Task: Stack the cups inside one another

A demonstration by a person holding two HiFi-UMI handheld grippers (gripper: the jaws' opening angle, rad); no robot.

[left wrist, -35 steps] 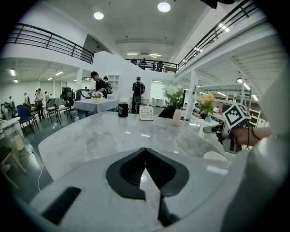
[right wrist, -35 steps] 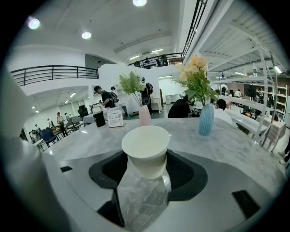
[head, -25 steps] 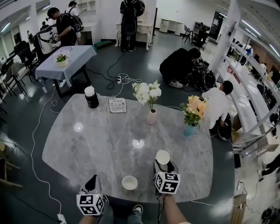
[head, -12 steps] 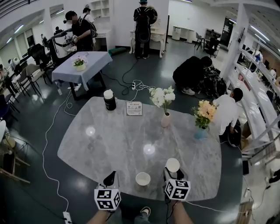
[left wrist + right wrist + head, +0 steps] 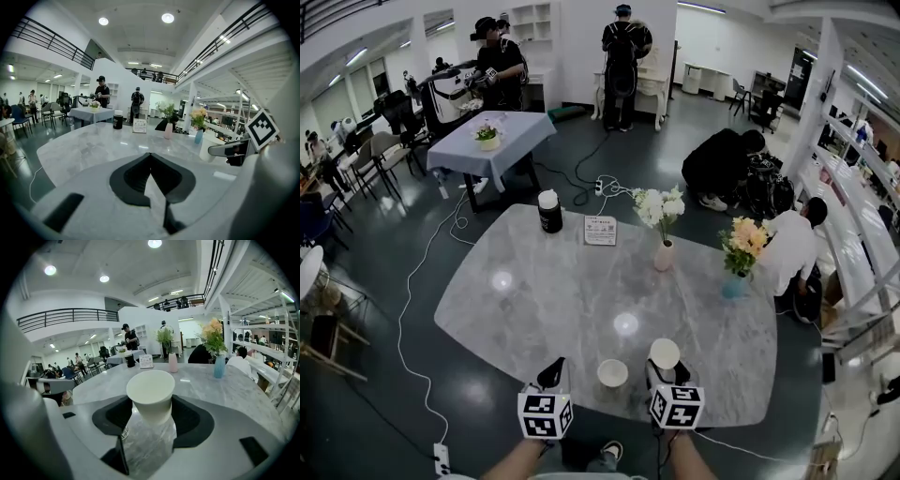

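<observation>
**One cup gripped, one standing on the table**

A white paper cup (image 5: 151,392) is clamped upright between the jaws of the right gripper (image 5: 151,414), near the front edge of the grey marble table (image 5: 534,300). A second cup (image 5: 612,373) stands mouth-up on the table between the two grippers. The left gripper (image 5: 151,161) is closed on nothing. The print on the sign card (image 5: 600,230) beside the black jar (image 5: 549,212) cannot be read.

In the head view, the body of the white paper cup (image 5: 664,352) hides behind the right gripper (image 5: 666,369); print on the small white table card (image 5: 600,230) is illegible; both forearms (image 5: 686,458) run off the lower edge.
</observation>
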